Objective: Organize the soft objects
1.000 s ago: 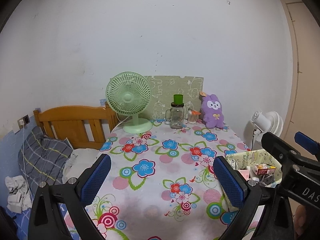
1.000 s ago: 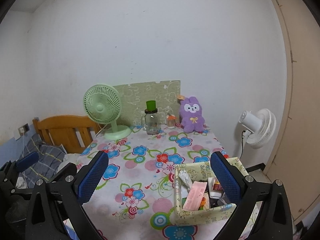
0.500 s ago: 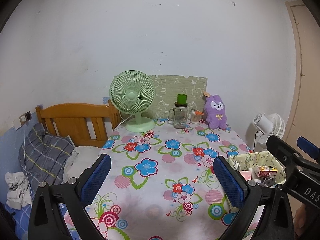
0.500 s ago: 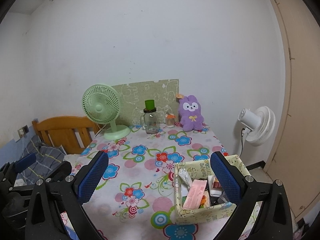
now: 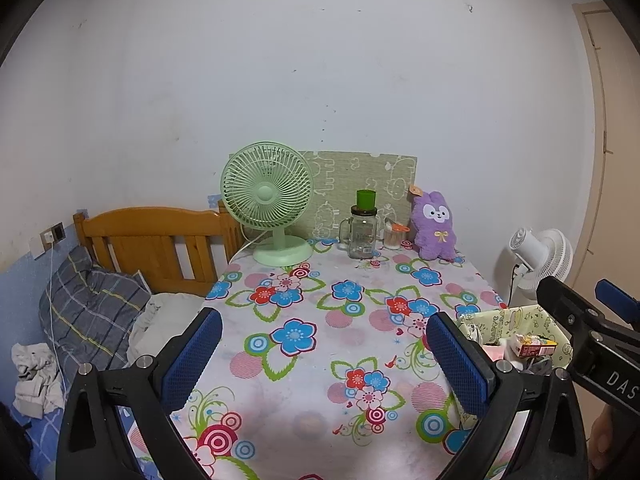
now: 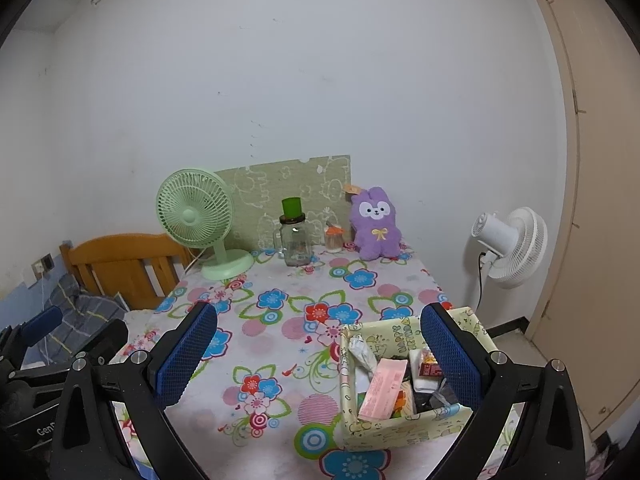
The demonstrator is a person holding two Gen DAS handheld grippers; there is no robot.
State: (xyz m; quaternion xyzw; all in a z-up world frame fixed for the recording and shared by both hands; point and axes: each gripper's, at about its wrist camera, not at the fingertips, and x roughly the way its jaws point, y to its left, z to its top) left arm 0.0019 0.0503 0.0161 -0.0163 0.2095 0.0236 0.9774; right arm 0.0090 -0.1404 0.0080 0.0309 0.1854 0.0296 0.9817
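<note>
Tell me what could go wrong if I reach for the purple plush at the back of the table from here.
1. The purple plush sits close beside a small orange-lidded jar and a glass mug jar topped with a green cup; a wide approach could topple them.
2. The yellow box lies right under the open right gripper; dropping low may snag its rim.
3. The open left gripper is alongside; the two could collide.

Fluffy purple plush rabbit point(image 6: 375, 224), clear glass jar point(image 6: 295, 243), glossy floral tablecloth point(image 6: 288, 320), wooden headboard point(image 5: 156, 240)
</note>
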